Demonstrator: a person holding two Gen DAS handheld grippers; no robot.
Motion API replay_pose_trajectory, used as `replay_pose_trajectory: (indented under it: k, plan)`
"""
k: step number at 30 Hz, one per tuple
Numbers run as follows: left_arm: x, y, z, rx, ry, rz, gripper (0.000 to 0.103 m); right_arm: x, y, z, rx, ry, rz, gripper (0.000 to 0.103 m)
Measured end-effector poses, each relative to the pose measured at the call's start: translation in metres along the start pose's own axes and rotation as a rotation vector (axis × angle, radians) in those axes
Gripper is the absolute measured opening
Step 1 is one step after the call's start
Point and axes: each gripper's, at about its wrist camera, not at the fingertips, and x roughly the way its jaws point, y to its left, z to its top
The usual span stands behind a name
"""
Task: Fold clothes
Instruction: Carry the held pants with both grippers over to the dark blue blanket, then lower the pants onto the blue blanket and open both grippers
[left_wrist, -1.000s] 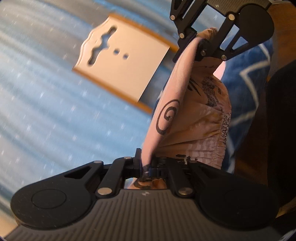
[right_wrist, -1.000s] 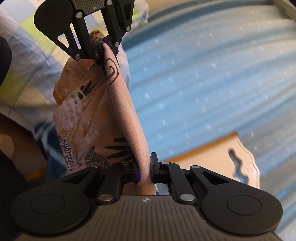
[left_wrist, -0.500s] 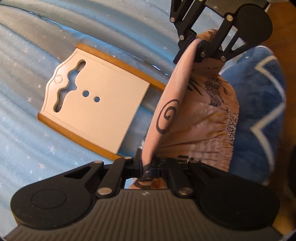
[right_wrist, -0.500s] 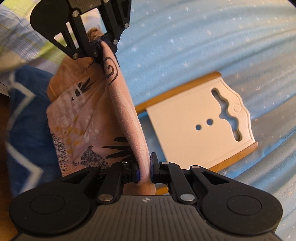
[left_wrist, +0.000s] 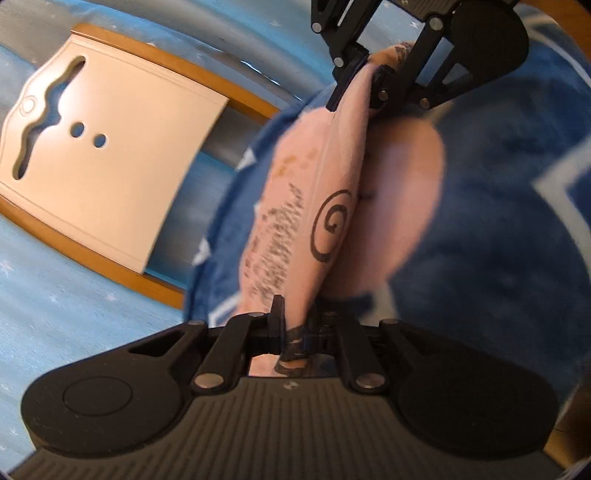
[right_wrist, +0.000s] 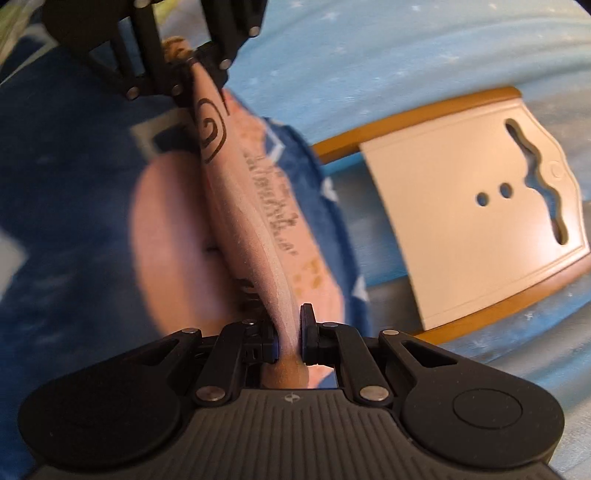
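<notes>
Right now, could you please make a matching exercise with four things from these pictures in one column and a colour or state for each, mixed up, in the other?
Things:
1. board
2. pink garment
3. blue cloth
4. bed sheet

States:
A. light blue with small white stars
B. cream with orange-brown edges
C. stretched between the left claw and the right claw
D. dark blue, lying under the garment

Pairs: 1-B, 2-C, 3-D, 4-A
</notes>
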Motion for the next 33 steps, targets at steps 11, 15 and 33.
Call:
replay_pose_trajectory:
  k: [11,15,33]
  plan:
    - [-0.028,-0.022,-0.034,0.030,0.010,0.052,0.016,-0.033,0.008,-0.031,-0.023,0.060,0.000,0.014]
    - [-0.025,-0.020,-0.030,0.045,0.013,0.056,0.012,-0.026,0.002,-0.029,-0.002,0.081,0.026,0.006]
    - [-0.032,-0.023,-0.048,0.014,0.024,0.059,0.011,-0.048,0.013,-0.025,0.019,0.112,0.019,0.017]
